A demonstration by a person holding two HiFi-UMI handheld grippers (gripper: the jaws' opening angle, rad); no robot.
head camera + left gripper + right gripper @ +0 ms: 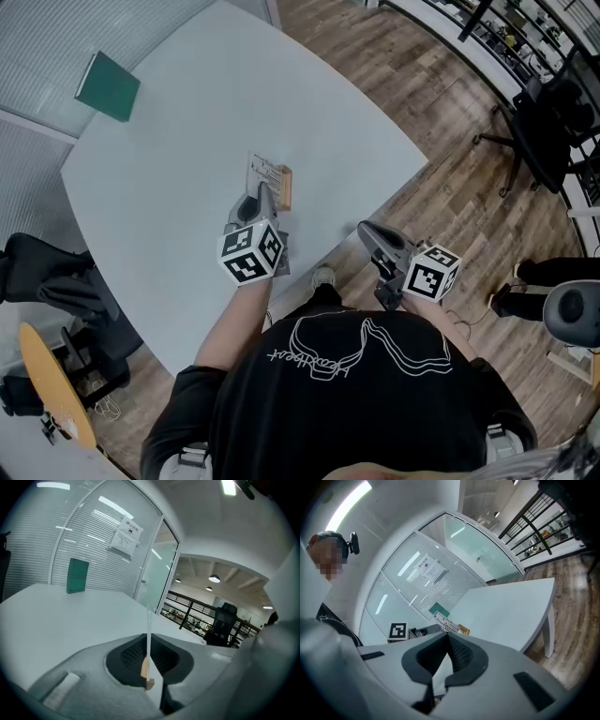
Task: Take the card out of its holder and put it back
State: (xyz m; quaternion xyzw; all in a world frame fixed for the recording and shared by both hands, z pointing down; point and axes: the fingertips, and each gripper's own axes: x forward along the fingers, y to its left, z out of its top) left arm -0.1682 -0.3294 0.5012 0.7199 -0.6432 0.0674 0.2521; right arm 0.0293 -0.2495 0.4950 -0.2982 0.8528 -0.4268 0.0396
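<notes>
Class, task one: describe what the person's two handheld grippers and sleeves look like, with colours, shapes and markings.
The left gripper and right gripper look alike. Each has a light grey moulded body, dark textured pads lining the jaws, and a white cube printed with black square markers. No cables show. The person wears a black short-sleeved T-shirt with a white line drawing.
</notes>
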